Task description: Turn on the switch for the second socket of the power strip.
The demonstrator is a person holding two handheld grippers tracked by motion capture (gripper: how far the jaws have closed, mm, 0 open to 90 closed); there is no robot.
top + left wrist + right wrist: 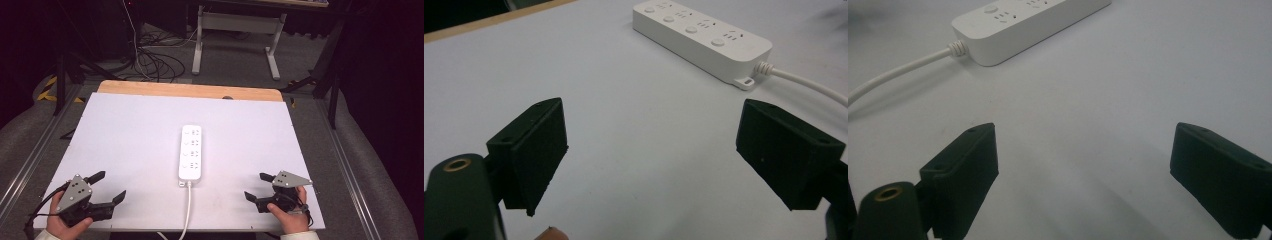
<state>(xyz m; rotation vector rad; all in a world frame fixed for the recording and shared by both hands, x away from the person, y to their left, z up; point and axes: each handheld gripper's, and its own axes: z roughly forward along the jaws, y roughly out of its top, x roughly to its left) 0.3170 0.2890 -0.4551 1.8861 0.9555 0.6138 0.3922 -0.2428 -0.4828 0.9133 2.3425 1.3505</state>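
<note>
High view: a white power strip (190,152) lies flat at the middle of the frame, its long axis running from top to bottom, on the white table (130,135). Four socket groups with small round buttons sit in a row along its top face; every socket is empty, with nothing plugged in. A white cord (187,210) leaves its lower end and runs down to the table's near edge at the bottom of the frame. A strip of bare wood edge (190,91) shows along the table's top side, and beyond it, at the upper part of the frame, dark floor with a tangle of cables (155,62) and the legs of a grey table frame (235,35).

At lower left the left gripper (110,186) rests in a hand (65,222), jaws spread wide with nothing between them, well apart from the strip. At lower right the right gripper (258,186) sits in the other hand (287,212), jaws likewise spread and empty, pointing toward the frame's middle.

Left gripper view has the strip (704,37) at upper right, cord trailing off the right edge, the two black jaws parted over bare table. Right gripper view has the strip (1028,25) at upper left, cord curving to the left edge, jaws parted wide.
</note>
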